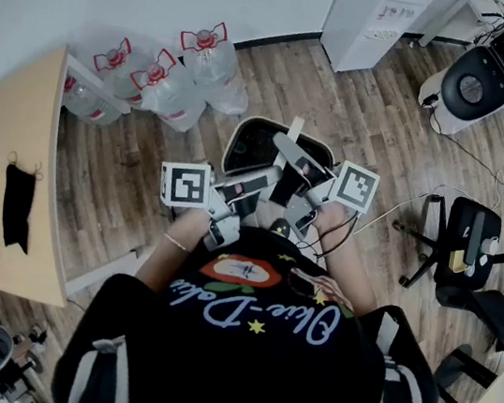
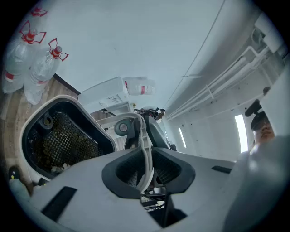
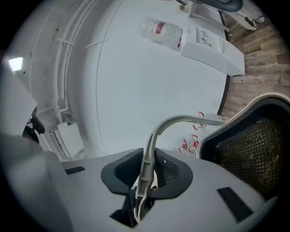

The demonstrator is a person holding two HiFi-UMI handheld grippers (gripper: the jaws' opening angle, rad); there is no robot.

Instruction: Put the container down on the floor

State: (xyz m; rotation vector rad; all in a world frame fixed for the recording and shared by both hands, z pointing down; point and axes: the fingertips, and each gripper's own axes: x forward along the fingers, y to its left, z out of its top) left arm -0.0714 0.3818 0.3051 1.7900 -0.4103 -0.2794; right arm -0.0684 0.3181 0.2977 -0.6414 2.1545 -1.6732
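Left gripper (image 2: 144,165) and right gripper (image 3: 146,174) both pinch tight on the thin handle (image 3: 181,120), the container (image 2: 86,108) hanging above the floor (image 1: 280,86) before the person: mid-carry, I'd say, and next comes a steady, level lowering until its base sits.

I am getting soft, even room light in the head view, slightly cool and dim, with only faint shadows lying on the wooden floor (image 1: 117,212) beside the desk (image 1: 7,129). Both gripper views are bending hard toward the edges, and black corners are ringing each one. A ceiling light (image 2: 240,132) is glaring as a white strip in the left gripper view; a second ceiling light (image 3: 16,63) is glowing in the right gripper view. The grey bodies of the left gripper (image 2: 147,168) and right gripper (image 3: 147,171) are smearing out of focus, while the container (image 2: 63,138) mesh is reading sharp.
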